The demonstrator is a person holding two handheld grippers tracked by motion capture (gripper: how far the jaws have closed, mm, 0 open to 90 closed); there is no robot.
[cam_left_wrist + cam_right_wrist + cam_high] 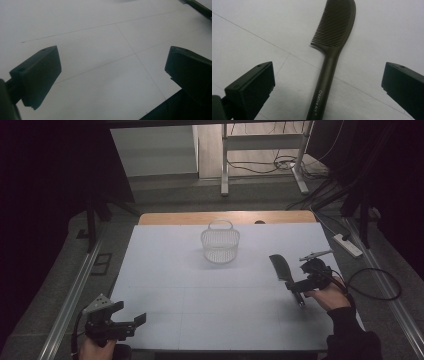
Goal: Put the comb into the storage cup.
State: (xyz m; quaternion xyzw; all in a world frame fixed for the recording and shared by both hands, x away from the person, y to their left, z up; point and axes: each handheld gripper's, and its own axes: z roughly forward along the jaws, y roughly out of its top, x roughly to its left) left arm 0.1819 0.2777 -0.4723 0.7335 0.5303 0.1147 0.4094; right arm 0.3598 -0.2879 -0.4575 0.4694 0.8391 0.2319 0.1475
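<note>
The left gripper (131, 321) rests at the lower left of the high view, at the near edge of the white table (170, 270), with its jaws spread wide and nothing between them; the left gripper view confirms this, showing bare table surface between the two black jaws. This parked position keeps the idle tool out of the working area, well apart from every object. At the upper middle of the high view stands a white wire basket (220, 242), upright, open side up, handle toward the far edge; it is a likely receptacle, and its central position would leave it reachable from either side. To the right of it, in the right-middle of that view, a dark comb (281, 267) lies flat on the table, teeth end pointing away from the person and handle pointing toward the right gripper (296, 296). In the right gripper view, the comb (329, 62) runs up the centre of the frame, its handle lying midway between the right gripper's jaws, which stand fully apart and touch no part of it. The jaws straddle the handle rather than the toothed head, presumably because the handle offers a narrow, rigid section suited to a two-jaw grip. The comb is not held.
</note>
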